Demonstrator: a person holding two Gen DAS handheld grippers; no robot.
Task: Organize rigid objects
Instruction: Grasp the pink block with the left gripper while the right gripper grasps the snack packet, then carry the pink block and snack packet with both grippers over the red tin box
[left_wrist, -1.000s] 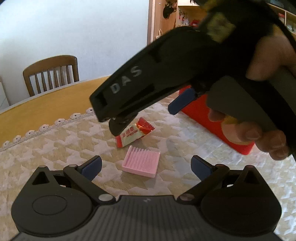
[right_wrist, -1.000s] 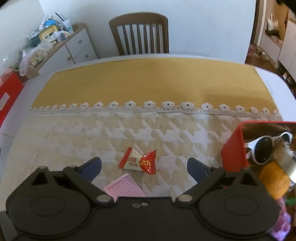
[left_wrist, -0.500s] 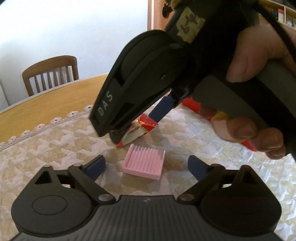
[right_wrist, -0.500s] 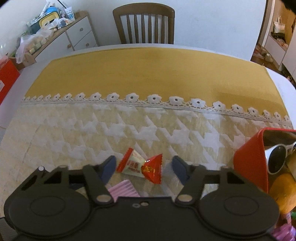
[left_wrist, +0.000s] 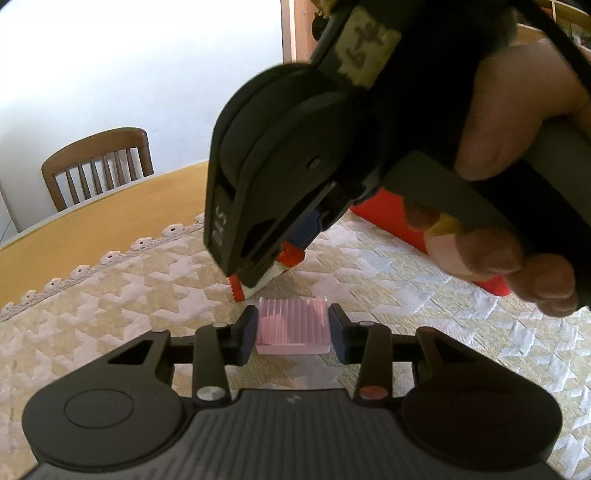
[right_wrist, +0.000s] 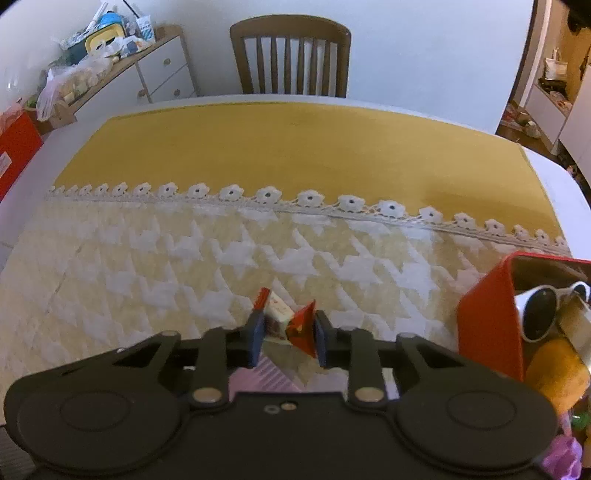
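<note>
A pink ribbed block (left_wrist: 291, 330) lies on the patterned cloth, and my left gripper (left_wrist: 292, 314) is shut on its two sides. Just beyond it, a red and white candy packet (right_wrist: 280, 315) sits crumpled between the blue pads of my right gripper (right_wrist: 286, 330). Those jaws are closing, with the pads pressing on the wrapper. In the left wrist view the right gripper (left_wrist: 273, 266) reaches down from the upper right over the candy packet (left_wrist: 258, 286), held by a person's hand (left_wrist: 517, 110). A corner of the pink block (right_wrist: 266, 374) shows under the right gripper.
An open red box (right_wrist: 484, 325) at the right holds white sunglasses (right_wrist: 535, 312) and other items; the same red box (left_wrist: 399, 221) lies behind the right gripper. A lace trim (right_wrist: 310, 199) borders bare yellow tabletop. A wooden chair (right_wrist: 291, 55) and a cluttered cabinet (right_wrist: 162, 70) stand beyond.
Both grippers have gone from wide open to shut: the left on the pink block, the right on the candy packet. The right gripper came lower and the wrapper crumpled.
</note>
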